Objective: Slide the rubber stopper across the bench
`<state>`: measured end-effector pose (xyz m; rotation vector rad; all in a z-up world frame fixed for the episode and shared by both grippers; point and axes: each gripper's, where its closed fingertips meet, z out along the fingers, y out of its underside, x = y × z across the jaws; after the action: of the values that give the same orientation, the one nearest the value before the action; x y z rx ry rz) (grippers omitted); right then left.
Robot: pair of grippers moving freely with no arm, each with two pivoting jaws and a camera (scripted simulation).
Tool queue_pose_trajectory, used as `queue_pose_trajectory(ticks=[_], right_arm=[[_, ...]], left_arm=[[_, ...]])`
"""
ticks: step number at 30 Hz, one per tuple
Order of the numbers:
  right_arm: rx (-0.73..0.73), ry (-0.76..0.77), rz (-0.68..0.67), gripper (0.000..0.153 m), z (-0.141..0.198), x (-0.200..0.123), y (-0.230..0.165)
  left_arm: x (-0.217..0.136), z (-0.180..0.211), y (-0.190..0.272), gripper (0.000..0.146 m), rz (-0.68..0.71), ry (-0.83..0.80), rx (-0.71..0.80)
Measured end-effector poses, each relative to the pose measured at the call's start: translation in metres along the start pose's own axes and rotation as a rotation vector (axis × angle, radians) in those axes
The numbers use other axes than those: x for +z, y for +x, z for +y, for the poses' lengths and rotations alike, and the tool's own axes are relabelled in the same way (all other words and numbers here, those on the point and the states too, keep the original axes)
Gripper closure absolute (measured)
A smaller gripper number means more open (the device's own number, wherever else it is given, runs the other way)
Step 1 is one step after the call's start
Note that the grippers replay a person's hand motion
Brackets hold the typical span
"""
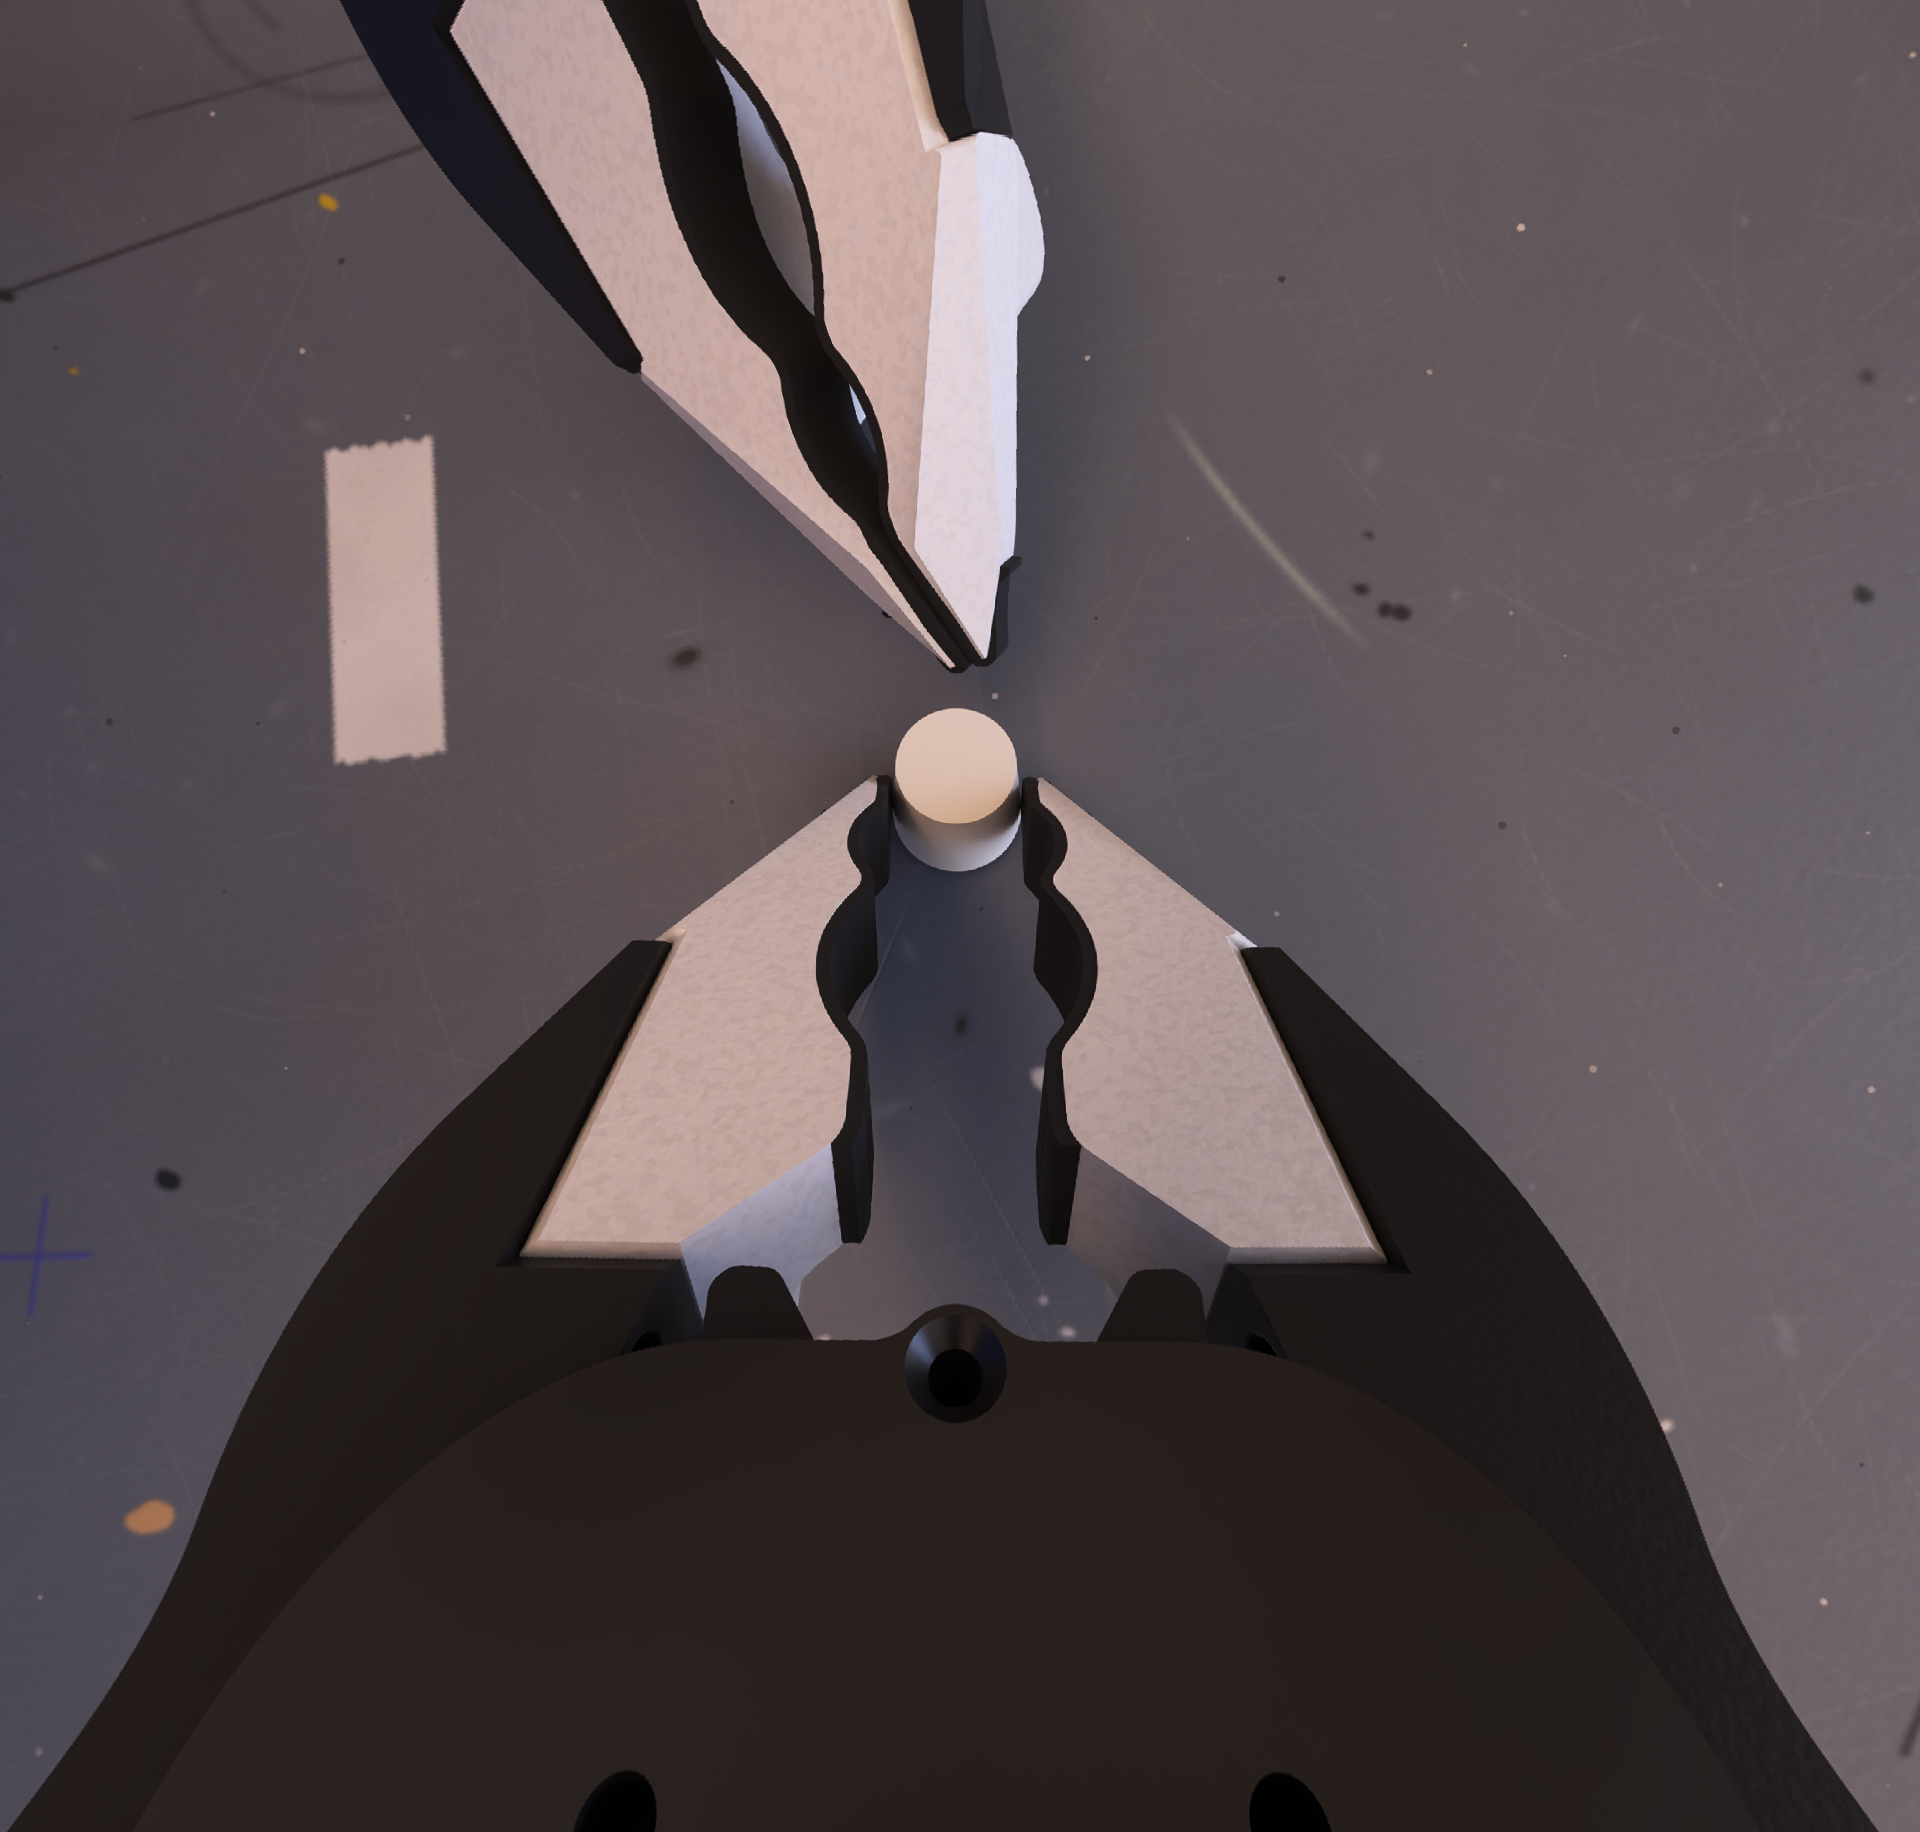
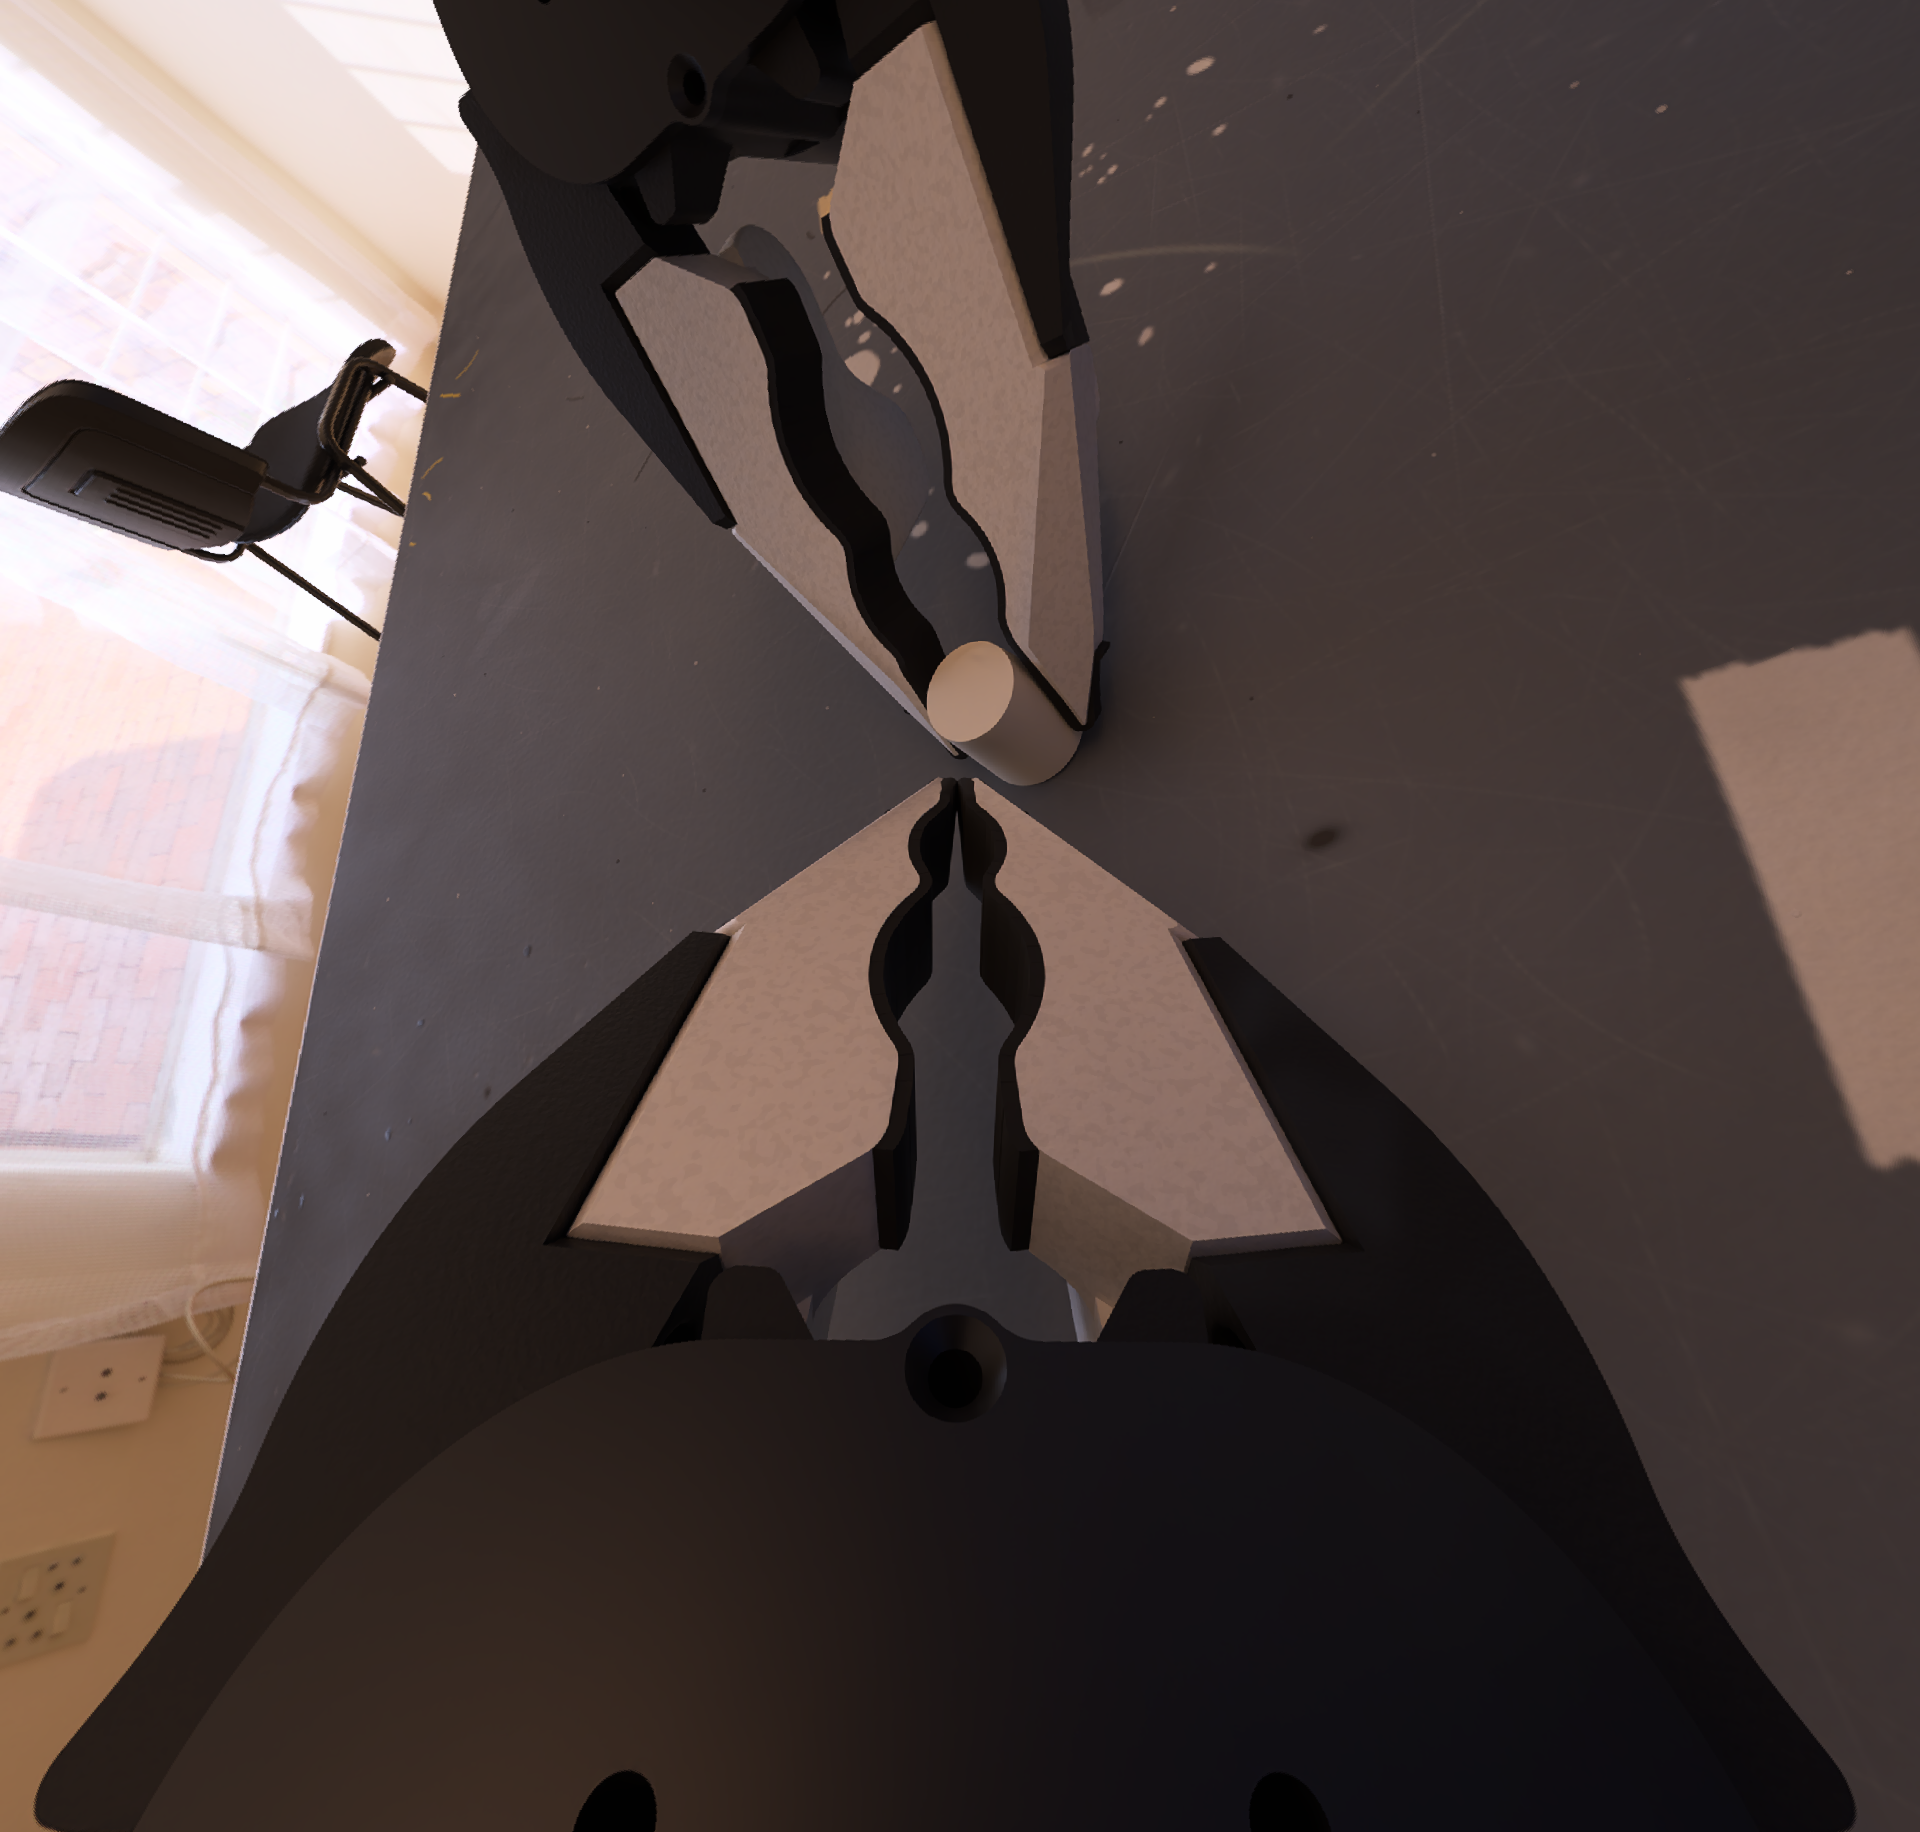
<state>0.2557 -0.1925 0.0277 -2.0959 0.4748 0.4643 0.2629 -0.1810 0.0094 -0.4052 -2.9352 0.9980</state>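
Observation:
The rubber stopper [image 1: 956, 766] is a small pale cylinder standing upright on the dark grey bench [image 1: 1455, 743]. My left gripper [image 1: 956, 797] has its two fingertips closed on the stopper's sides, low on the bench. My right gripper [image 1: 971, 655] comes in from the far side, jaws shut and empty, with its tips a short gap from the stopper. In the right wrist view my right gripper [image 2: 958, 787] is shut just short of the stopper [image 2: 971, 686], which sits between the tips of my left gripper [image 2: 1013, 733].
A pale strip of tape [image 1: 384, 598] lies flat on the bench, left of the stopper; it also shows in the right wrist view [image 2: 1829, 889]. The bench edge [image 2: 343, 847] runs along the left there, with a black chair [image 2: 156, 473] and a window beyond.

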Motion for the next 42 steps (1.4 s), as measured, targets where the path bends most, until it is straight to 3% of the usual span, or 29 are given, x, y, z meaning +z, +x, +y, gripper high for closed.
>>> queue_pose_trajectory(ticks=[42], right_arm=[[0.038, 0.032, -0.029, 0.153, -0.0023, -0.0049, 0.0006]], left_arm=[[0.0015, -0.0021, -0.0002, 0.121, -0.001, -0.006, -0.002]])
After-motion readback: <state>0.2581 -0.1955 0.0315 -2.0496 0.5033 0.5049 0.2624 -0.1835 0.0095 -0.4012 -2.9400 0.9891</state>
